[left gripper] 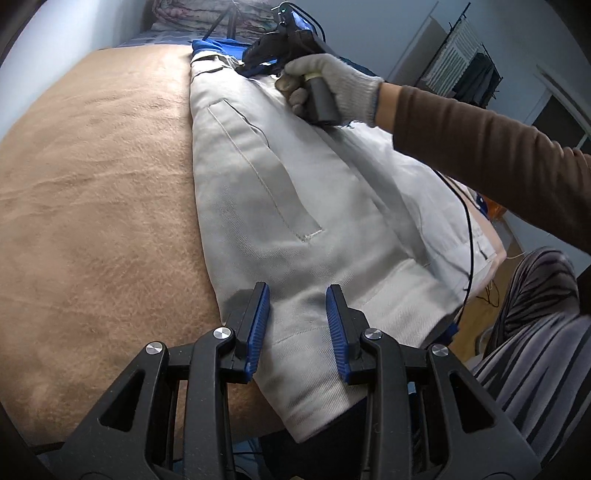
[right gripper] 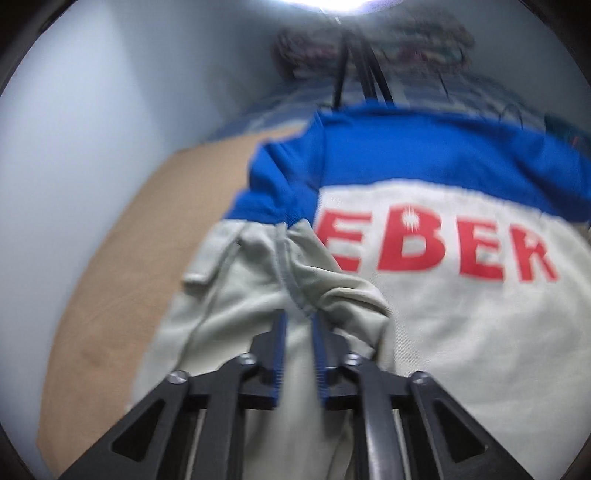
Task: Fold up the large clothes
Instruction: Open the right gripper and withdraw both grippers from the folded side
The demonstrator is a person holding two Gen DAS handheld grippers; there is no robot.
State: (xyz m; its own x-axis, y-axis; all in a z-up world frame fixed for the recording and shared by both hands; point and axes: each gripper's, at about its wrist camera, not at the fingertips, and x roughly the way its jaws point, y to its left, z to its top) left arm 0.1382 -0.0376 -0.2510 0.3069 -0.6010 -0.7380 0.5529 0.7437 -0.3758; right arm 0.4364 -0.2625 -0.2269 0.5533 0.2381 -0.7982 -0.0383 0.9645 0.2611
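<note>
A pale grey jacket (left gripper: 295, 203) with a blue yoke lies lengthwise on the tan blanket (left gripper: 92, 184). My left gripper (left gripper: 297, 295) hovers open over its near hem, and cloth shows flat in the gap between the blue pads. At the far end a gloved hand (left gripper: 332, 88) holds the right gripper (left gripper: 258, 55) down at the blue part. In the blurred right wrist view the jacket (right gripper: 443, 332) shows red letters on its back. There my right gripper (right gripper: 299, 317) is shut on a bunched fold of grey cloth beside the letters.
A cable (left gripper: 469, 221) trails over the jacket's right side. Folded bedding (left gripper: 207, 18) is piled at the far end of the bed. A drying rack (left gripper: 461, 55) stands at the back right. The person's striped trousers (left gripper: 535, 332) are at the right edge.
</note>
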